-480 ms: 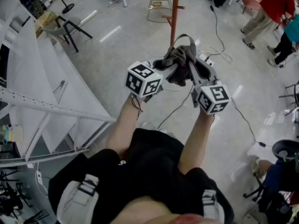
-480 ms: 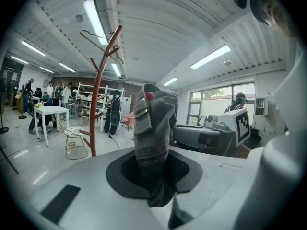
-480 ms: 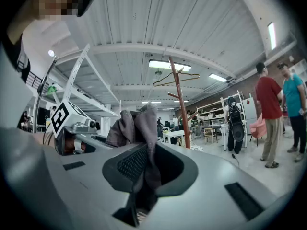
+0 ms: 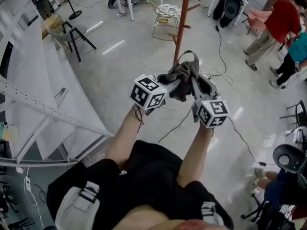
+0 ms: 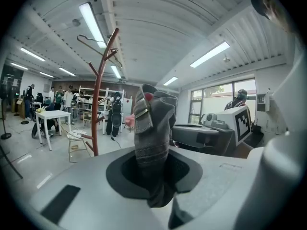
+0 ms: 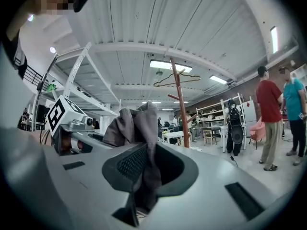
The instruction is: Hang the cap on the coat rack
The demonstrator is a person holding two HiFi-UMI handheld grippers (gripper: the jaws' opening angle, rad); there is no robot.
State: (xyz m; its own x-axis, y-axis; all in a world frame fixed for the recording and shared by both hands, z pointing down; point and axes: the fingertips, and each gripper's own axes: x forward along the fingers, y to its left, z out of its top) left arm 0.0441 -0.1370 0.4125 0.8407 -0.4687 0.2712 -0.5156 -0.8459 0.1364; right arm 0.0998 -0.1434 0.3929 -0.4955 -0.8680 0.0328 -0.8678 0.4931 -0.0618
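You have the cap (image 4: 184,74) picked up and carried in the air, so the first part of the job is done, but nothing hangs on the coat rack (image 4: 182,18) yet. The cap sits on your side of the rack, short of its pole and not touching it. The gripper views show the rack's upper hooks higher than the cap. Your left gripper (image 4: 169,82) has its jaws narrow and pinched on a fold of grey cloth next to the strap and buckle (image 5: 142,111). Your right gripper (image 4: 195,83) is likewise nearly closed, clamped on another fold of the same cap, so both share the load. What is left, as far as I can judge, is to close the gap to the rack, lift the cap to a hook and slip it on before you let go. The cap is bunched rather than spread, so its brim cannot be made out. Its long axis runs from one gripper to the other, crosswise to your line toward the rack. The strap loop (image 4: 188,54) arches off the top on the rack's side, pointing roughly at the pole, and it looks like the easiest part to catch on a hook.
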